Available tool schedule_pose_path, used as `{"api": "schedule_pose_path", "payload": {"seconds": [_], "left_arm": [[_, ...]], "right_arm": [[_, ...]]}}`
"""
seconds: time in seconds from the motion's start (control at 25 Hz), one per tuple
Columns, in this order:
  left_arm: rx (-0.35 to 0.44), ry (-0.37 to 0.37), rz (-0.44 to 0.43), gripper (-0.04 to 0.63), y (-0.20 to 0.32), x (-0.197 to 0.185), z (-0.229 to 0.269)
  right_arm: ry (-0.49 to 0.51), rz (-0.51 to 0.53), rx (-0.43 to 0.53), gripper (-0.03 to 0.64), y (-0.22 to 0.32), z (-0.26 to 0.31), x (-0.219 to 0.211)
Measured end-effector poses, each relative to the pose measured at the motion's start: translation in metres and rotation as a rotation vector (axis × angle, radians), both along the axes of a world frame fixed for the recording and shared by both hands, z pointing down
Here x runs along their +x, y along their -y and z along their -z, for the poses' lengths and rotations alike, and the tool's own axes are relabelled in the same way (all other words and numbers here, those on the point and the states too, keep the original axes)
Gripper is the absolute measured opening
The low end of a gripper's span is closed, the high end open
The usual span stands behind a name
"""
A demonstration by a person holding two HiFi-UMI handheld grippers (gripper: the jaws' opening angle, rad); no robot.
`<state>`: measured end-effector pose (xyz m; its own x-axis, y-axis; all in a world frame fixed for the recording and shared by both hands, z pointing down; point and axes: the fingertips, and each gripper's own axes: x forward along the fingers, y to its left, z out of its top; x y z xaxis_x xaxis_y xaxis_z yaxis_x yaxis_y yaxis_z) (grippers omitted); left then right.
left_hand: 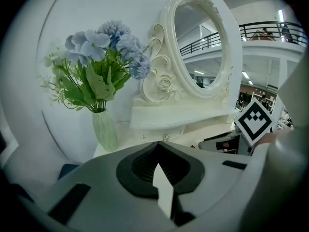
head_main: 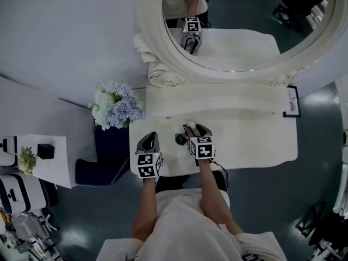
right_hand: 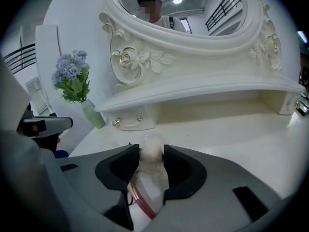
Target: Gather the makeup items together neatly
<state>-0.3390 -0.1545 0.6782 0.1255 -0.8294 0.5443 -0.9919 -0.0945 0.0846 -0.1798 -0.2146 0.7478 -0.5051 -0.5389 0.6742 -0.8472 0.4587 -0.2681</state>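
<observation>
On the white vanity table a small cluster of makeup items lies just ahead of my right gripper. In the right gripper view my right gripper stands open, with a pale fluffy puff in the gap between its pads. A pink-red stick-like item lies below the puff. My left gripper hovers over the table's front left corner, apart from the items. In its own view my left gripper is shut, with nothing held.
A large oval mirror with a raised shelf backs the table. A vase of blue flowers stands at the back left corner. A small framed card sits at the right end. A dark blue seat is left of the table.
</observation>
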Motion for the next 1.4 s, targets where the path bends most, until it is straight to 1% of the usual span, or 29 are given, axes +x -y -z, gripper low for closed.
{"api": "schedule_pose_path", "payload": {"seconds": [0.12,0.24,0.36,0.48,0.6,0.84,1.0,1.08,1.24,1.4], "left_arm": [[-0.008,0.018,-0.006,0.014,-0.002,-0.003,0.006],[-0.013,0.027,-0.017,0.014,-0.001,0.007,0.01],[-0.008,0.028,-0.033,0.014,0.001,0.032,0.014],[0.001,0.022,-0.047,0.014,0.004,0.064,0.017],[-0.001,0.02,-0.062,0.014,0.005,0.099,0.013],[0.003,-0.01,-0.088,0.014,0.012,0.176,0.004],[0.013,-0.023,-0.107,0.014,0.021,0.22,0.005],[0.014,-0.028,-0.112,0.014,0.022,0.237,0.004],[0.011,-0.031,-0.115,0.014,0.025,0.263,0.001],[0.011,-0.025,-0.112,0.014,0.026,0.278,0.001]], "right_arm": [[-0.034,-0.005,0.012,0.146,0.001,0.003,0.005],[-0.025,-0.014,0.03,0.132,0.003,0.014,0.014],[-0.025,-0.014,0.05,0.127,0.002,0.023,0.034],[-0.035,-0.027,0.06,0.126,0.0,0.028,0.065],[-0.057,-0.055,0.067,0.126,0.002,0.029,0.106],[-0.097,-0.148,0.08,0.121,0.008,0.032,0.213],[-0.121,-0.194,0.076,0.12,0.01,0.029,0.273],[-0.133,-0.197,0.066,0.12,0.008,0.024,0.291],[-0.138,-0.179,0.031,0.127,0.003,0.006,0.311],[-0.125,-0.162,0.022,0.167,0.002,0.0,0.319]]}}
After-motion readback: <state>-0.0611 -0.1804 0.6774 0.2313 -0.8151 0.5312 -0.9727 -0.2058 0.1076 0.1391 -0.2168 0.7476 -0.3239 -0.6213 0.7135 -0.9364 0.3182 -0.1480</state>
